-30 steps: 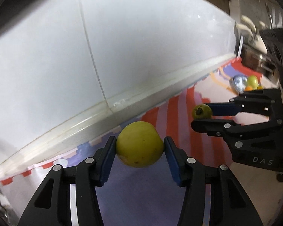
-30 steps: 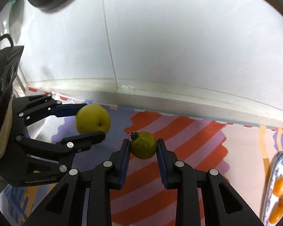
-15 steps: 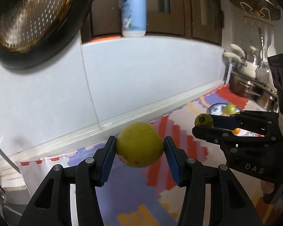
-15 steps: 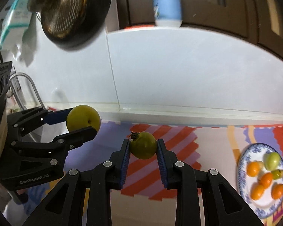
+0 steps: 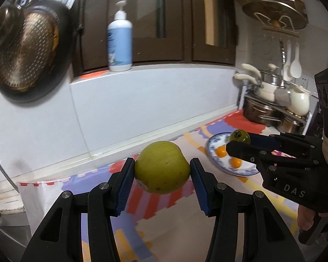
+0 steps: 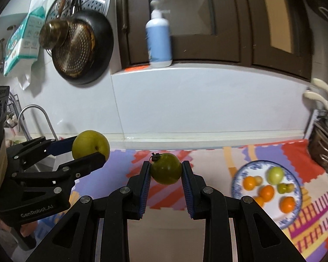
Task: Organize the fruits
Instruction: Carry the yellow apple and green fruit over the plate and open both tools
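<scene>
both fruits are shown carried above the patterned surface. the left tongs are clenched on a large yellow-green fruit; the right tongs are clenched on a smaller dark green fruit, its stem end turned up and left. a blue-rimmed plate, at the right on the surface, is seen holding oranges and pale green fruits. the step in hand is judged to be transport to the plate. each fruit is best lowered over a bare patch of plate and released only once resting, one at a time, so that rolling is avoided.
</scene>
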Motion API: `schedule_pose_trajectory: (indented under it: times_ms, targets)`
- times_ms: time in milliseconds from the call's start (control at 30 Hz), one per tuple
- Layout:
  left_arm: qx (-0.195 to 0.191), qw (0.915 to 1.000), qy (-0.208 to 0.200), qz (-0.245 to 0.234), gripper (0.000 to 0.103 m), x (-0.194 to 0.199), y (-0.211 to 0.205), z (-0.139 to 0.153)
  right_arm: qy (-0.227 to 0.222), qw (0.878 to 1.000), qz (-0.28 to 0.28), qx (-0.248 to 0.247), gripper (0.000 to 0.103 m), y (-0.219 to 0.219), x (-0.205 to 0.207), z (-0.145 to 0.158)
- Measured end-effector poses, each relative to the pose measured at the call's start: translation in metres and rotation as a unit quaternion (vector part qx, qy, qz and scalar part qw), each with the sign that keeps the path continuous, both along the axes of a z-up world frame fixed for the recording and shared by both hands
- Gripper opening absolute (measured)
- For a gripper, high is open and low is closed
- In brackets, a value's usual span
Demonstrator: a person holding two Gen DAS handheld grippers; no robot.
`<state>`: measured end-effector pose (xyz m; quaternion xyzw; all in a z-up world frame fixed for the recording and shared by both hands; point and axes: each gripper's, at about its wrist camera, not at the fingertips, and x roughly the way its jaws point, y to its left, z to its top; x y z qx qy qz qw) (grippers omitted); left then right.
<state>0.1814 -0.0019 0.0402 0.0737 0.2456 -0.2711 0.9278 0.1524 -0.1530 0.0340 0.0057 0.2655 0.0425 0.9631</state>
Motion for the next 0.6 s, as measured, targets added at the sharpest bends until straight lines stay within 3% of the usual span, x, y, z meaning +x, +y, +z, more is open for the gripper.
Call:
schedule_pose_trajectory:
  times_ms: [600]
  targets:
    - [-0.009, 0.9987, -0.010, -0.050, 0.051, -0.030, -0.109, 0.007, -0.015, 0.998, -0.060, -0.014, 0.029, -0.105, -0.049, 0.015]
